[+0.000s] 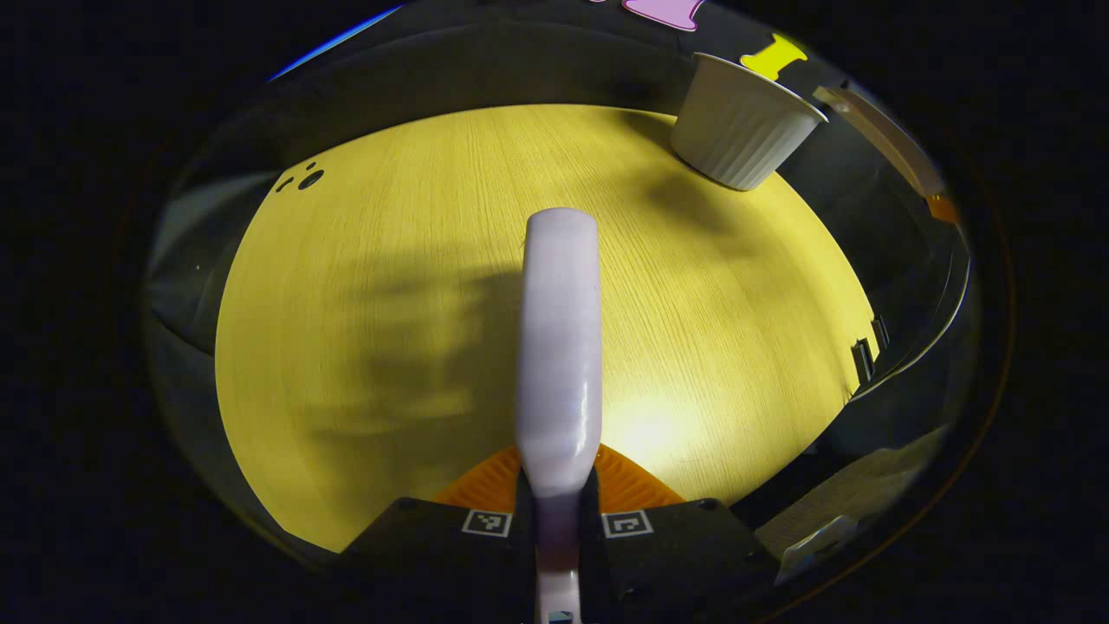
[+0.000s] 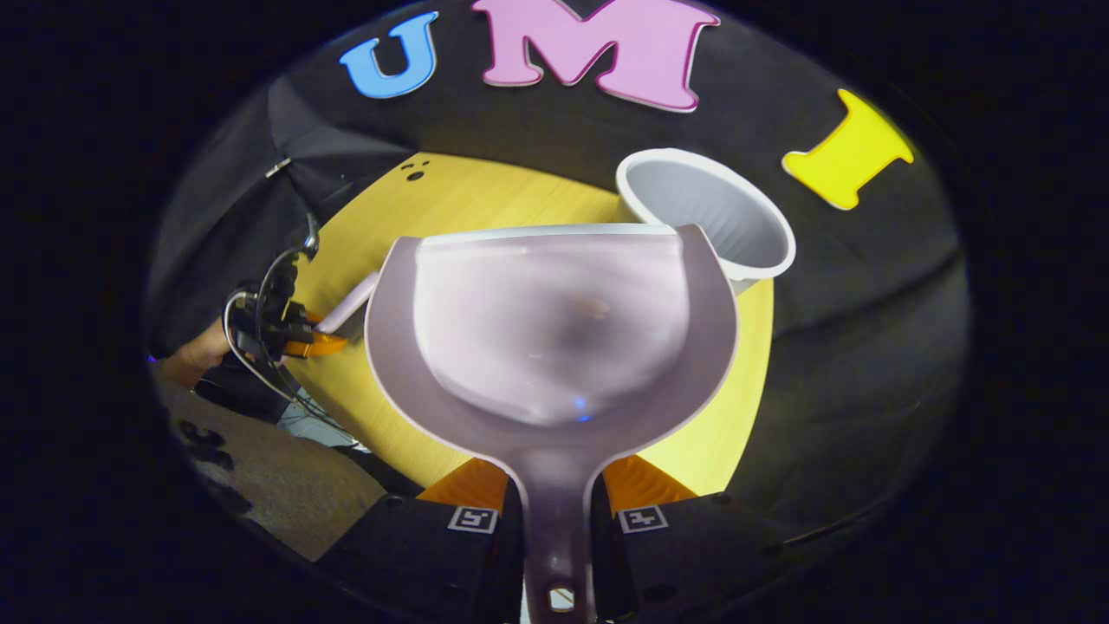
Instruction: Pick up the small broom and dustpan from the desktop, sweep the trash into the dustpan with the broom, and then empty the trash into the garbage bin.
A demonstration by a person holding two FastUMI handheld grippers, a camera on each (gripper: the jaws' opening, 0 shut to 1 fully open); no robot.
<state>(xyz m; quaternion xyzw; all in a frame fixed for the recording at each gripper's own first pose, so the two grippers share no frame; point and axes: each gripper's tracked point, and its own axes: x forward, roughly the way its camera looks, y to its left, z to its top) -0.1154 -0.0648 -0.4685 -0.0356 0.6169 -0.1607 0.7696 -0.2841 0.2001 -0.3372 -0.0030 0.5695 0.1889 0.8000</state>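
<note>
Two grippers are each clamped on a tool: the left gripper (image 1: 557, 507) pinches the pale handle of the small broom (image 1: 560, 347), which juts forward above the yellow wooden desktop (image 1: 364, 286), and the right gripper (image 2: 554, 511) squeezes the stem of the lilac dustpan (image 2: 554, 321), held level above the desktop with its scoop facing up. Just beyond the pan's far lip stands the white ribbed garbage bin (image 2: 719, 225), open-topped, at the table's back edge by the black cloth wall (image 2: 866, 295). Small dark specks (image 1: 305, 178) lie at the desktop's far corner.
</note>
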